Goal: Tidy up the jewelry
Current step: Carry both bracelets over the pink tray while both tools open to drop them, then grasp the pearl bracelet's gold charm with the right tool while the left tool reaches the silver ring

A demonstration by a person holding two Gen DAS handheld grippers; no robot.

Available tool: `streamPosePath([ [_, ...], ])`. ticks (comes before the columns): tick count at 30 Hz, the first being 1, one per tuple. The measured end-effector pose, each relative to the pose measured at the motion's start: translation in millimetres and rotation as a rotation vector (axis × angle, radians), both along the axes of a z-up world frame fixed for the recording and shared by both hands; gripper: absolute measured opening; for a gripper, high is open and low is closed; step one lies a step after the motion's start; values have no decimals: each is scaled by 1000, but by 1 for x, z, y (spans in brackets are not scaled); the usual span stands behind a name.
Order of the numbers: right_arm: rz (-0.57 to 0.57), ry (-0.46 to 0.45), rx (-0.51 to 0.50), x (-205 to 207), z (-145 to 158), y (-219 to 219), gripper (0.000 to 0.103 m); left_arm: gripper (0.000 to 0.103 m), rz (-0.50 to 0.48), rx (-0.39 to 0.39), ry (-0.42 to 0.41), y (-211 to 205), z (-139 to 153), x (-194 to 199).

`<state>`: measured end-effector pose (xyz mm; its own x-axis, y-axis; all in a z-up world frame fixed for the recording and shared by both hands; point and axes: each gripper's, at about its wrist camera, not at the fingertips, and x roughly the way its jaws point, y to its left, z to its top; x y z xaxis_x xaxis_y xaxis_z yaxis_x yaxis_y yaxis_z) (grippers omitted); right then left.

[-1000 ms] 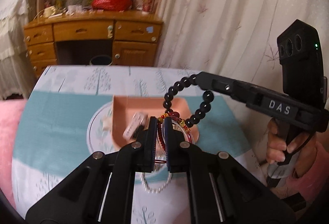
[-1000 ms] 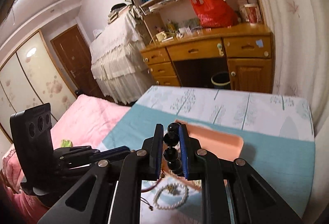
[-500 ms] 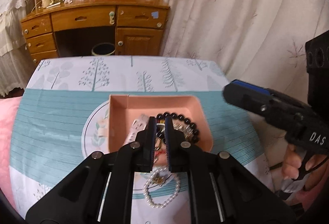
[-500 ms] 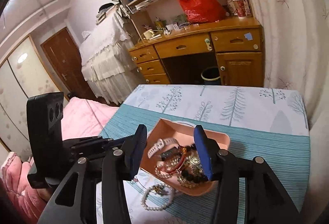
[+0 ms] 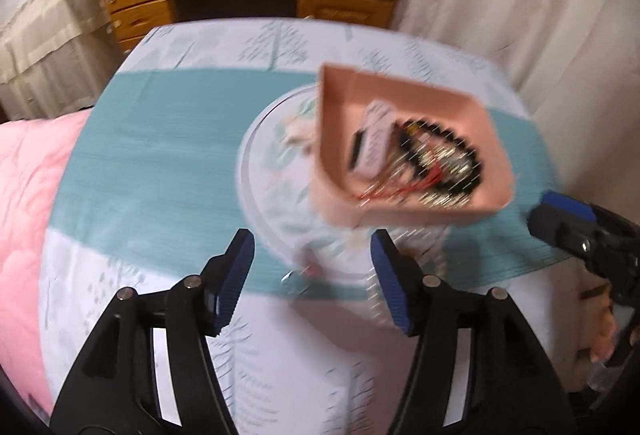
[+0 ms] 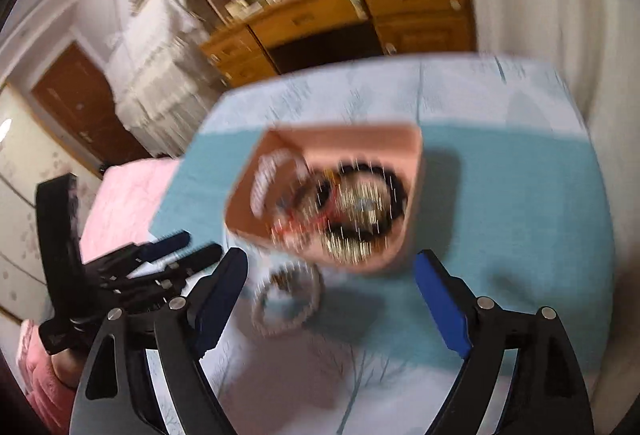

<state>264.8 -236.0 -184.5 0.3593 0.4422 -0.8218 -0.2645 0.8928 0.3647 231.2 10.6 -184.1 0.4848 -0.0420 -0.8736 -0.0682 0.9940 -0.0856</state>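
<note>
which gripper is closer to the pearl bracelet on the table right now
Right, as far as the blur allows. The right gripper, jaws open, hovers directly over the pearl bracelet, which lies between its fingers. The left gripper, also open, sits off to the bracelet's left.

Your pink tray (image 6: 360, 143) holds tangled, blurred jewelry (image 6: 352, 207); a pearl bracelet (image 6: 286, 299) lies just near of it.

No lettering can be read anywhere; both views are blurred.
</note>
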Motion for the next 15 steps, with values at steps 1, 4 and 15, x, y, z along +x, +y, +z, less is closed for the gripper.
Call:
streamPosePath([
  [1, -9, 23, -5, -4, -7, 2, 87, 62, 6, 9, 8, 2, -3, -3],
  [4, -52, 101, -11, -24, -32, 10, 87, 62, 18, 27, 32, 10, -17, -14],
  [15, 5, -119, -133, -75, -71, 67, 80, 62, -176, 31, -12, 10, -46, -30],
])
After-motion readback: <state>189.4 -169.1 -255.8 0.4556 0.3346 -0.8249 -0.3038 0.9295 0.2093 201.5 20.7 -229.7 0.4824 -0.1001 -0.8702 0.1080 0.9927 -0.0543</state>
